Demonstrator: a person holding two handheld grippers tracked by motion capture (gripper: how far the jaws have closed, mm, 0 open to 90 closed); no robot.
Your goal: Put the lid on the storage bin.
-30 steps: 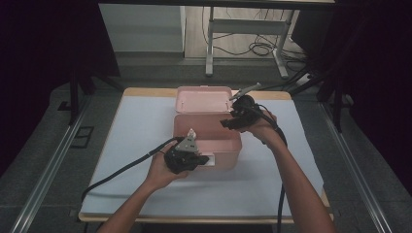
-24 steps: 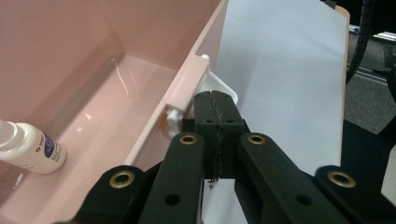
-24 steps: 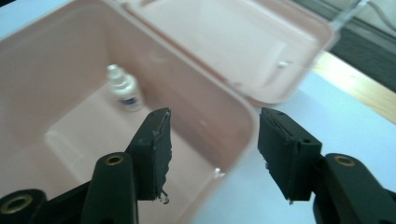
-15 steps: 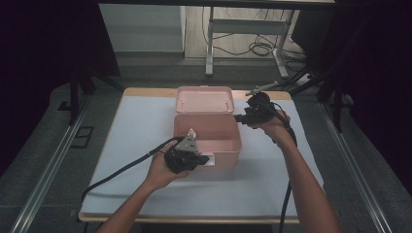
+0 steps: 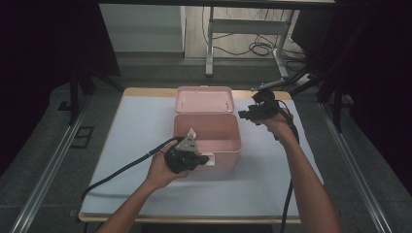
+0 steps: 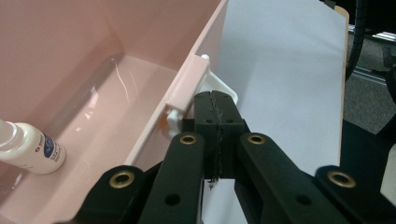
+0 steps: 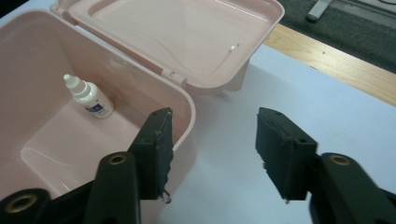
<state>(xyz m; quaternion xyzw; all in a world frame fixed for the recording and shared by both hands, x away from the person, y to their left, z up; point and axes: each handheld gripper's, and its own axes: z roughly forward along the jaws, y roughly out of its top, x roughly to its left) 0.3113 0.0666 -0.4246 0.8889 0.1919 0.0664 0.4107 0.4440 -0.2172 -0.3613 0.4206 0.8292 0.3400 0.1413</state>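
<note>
So the left gripper (image 5: 206,158) is sitting at the near wall of the pink box (image 5: 228,145); its jaws are closing fully together, pads touching, right by the white latch (image 6: 219,88) on the box front; can't really tell if it's pinching the latch or just resting beside it. The right gripper (image 5: 246,115) is hanging off the box's far right corner, over the blue-white table cover (image 5: 136,126); its jaws have just been closing a bit but they're standing well apart with nothing between them. The box is sitting mid-table with its lid (image 5: 204,99) lying flipped open behind it; inside, a small white dropper bottle (image 7: 89,98) is lying on the bottom, near a wall.
</note>
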